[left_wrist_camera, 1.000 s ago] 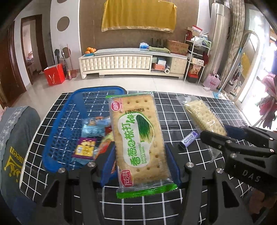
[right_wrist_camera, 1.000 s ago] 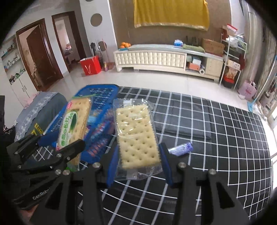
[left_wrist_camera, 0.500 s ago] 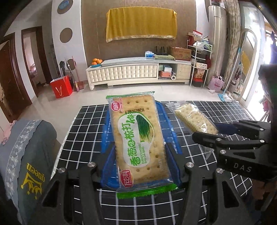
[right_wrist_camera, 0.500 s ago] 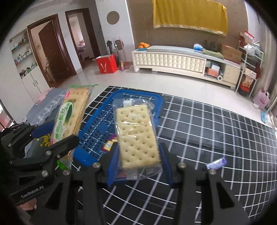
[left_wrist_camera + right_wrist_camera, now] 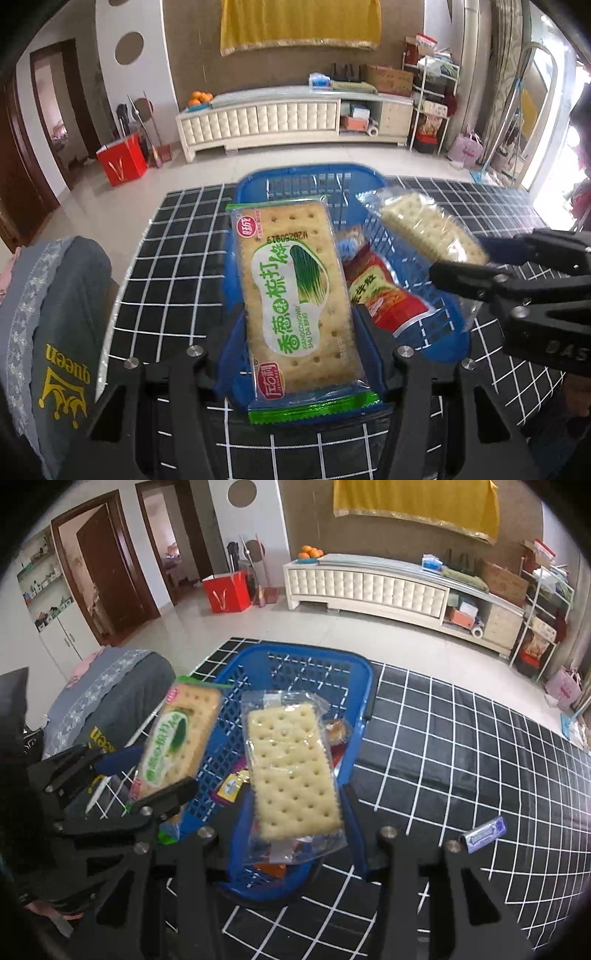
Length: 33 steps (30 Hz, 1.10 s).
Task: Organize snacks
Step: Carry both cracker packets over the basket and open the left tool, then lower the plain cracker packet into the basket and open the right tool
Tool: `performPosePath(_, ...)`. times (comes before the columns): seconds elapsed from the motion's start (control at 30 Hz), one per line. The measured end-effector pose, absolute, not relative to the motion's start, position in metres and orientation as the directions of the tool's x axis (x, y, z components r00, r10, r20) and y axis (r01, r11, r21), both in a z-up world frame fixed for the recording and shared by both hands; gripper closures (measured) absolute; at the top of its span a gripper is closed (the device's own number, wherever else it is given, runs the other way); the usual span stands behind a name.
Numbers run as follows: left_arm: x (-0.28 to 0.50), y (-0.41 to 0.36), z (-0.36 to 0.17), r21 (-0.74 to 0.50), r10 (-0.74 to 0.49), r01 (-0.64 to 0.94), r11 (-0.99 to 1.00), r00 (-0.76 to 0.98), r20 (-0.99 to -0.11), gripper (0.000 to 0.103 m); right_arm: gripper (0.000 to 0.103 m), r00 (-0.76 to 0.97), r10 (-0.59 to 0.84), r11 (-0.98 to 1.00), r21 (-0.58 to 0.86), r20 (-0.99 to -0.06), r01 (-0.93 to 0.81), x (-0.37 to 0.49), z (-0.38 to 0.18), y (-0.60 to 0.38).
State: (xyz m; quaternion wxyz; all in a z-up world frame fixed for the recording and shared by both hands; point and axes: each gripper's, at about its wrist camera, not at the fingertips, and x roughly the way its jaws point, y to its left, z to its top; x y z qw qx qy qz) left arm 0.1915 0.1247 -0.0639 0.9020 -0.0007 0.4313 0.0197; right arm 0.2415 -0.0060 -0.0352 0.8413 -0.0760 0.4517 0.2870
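My left gripper [image 5: 299, 332] is shut on a green-labelled cracker pack [image 5: 295, 295] and holds it above the blue basket [image 5: 314, 181]. My right gripper [image 5: 291, 812] is shut on a clear cracker pack [image 5: 291, 771], also above the basket [image 5: 295, 657]. Each gripper shows in the other's view: the right one [image 5: 480, 258] with its pack [image 5: 428, 229], the left one [image 5: 122, 771] with its pack [image 5: 177, 738]. A red snack bag [image 5: 384, 291] and other small packets [image 5: 231, 786] lie in the basket.
The basket stands on a black table with a white grid [image 5: 443, 738]. A small purple packet [image 5: 484, 832] lies on the table right of the basket. A grey garment [image 5: 48, 314] lies at the table's left edge.
Both grippers have moved with their cracker packs from beside the basket to over it. The purple packet now lies farther right in the right wrist view.
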Motion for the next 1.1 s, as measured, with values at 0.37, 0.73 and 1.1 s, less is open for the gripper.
performPosePath(0.37, 0.205, 0.127, -0.088, 0.006, 0.032, -0.047, 0.999, 0.574, -0.818, 0.048, 0.052, 0.416, 0.41, 0.82, 0.129, -0.812, -0.558, 0.24, -0.04, -0.003)
performPosePath(0.73, 0.175, 0.121, -0.068, 0.032, 0.045, -0.033, 0.999, 0.616, -0.786, 0.033, 0.052, 0.439, 0.43, 0.818, 0.134, -0.789, -0.56, 0.231, -0.021, -0.009)
performPosePath(1.1, 0.137, 0.159, -0.021, -0.025, 0.086, -0.143, 0.989, 0.716, -0.693, 0.033, 0.052, 0.436, 0.481, 0.778, 0.142, -0.761, -0.612, 0.219, -0.004, 0.013)
